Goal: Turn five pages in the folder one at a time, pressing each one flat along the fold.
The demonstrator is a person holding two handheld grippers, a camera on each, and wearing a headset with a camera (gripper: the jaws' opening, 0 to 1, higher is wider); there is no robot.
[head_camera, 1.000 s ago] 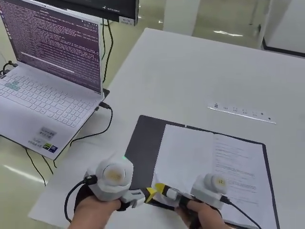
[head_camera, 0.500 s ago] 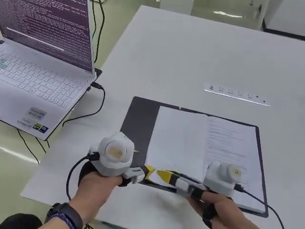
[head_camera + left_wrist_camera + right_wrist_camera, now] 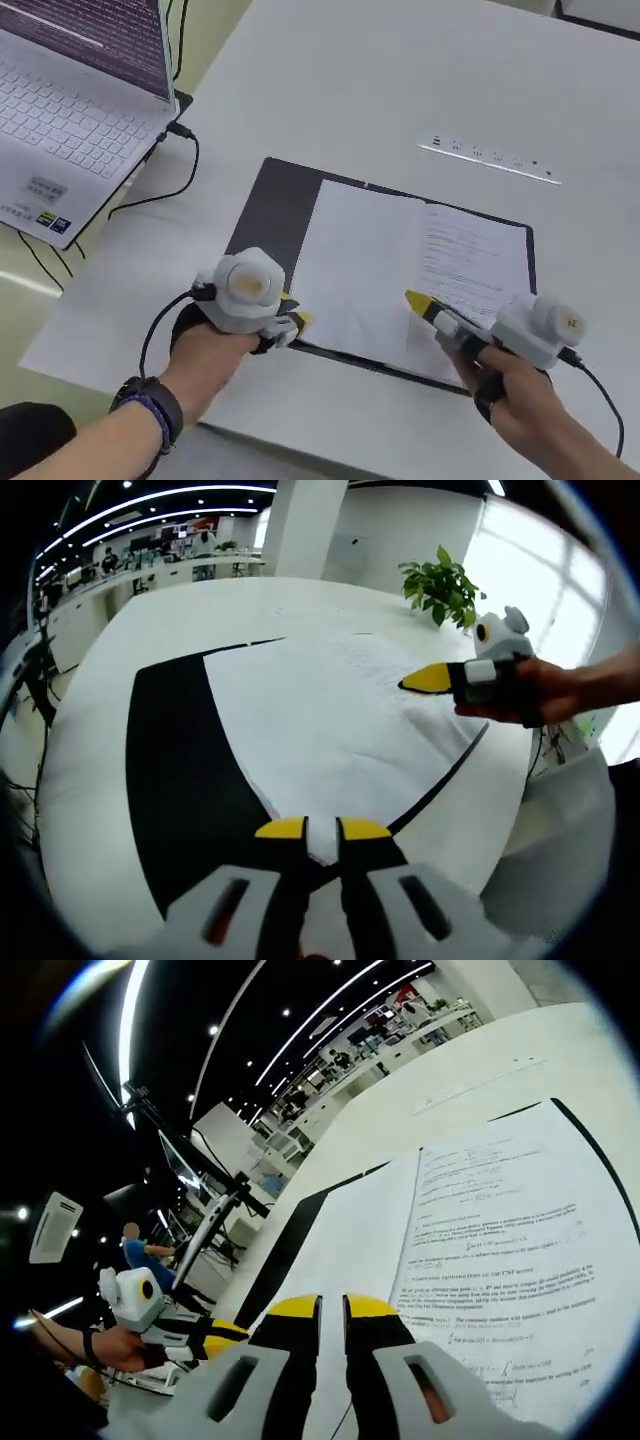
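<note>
"Left gripper view, nearest first: what sits at the jaws?"

"The left gripper (image 3: 322, 828) has its yellow tips drawn almost together, with a thin slit between them. They are right at the near outer corner of the blank page (image 3: 320, 720). Whether that corner is pinched or merely lies under the slit, I cannot tell."

"And the folder?"

"The folder (image 3: 170, 770) lies open and flat on the table (image 3: 400, 90). Its black cover shows to the left of the blank page, and the printed page (image 3: 500, 1220) is on the right."

"Where is the fold from there?"

"Well apart from the left tips, across the whole blank page. In the head view the fold (image 3: 419, 245) runs from the folder's near edge straight away from the person to its far edge."

"So the other hand?"

"The right gripper (image 3: 418, 300) is much the nearer. Its tips are close together with nothing between them. They point leftward and sit at the fold, towards its near end. I cannot tell if they touch the paper."

"What does the press turn on, then?"

"I judge the stroke should follow the fold's long axis, from the near end out to the far edge. The right tips should be kept on the crease rather than wandering onto the print. The left gripper looks best placed at its corner, steadying the sheet."
</note>
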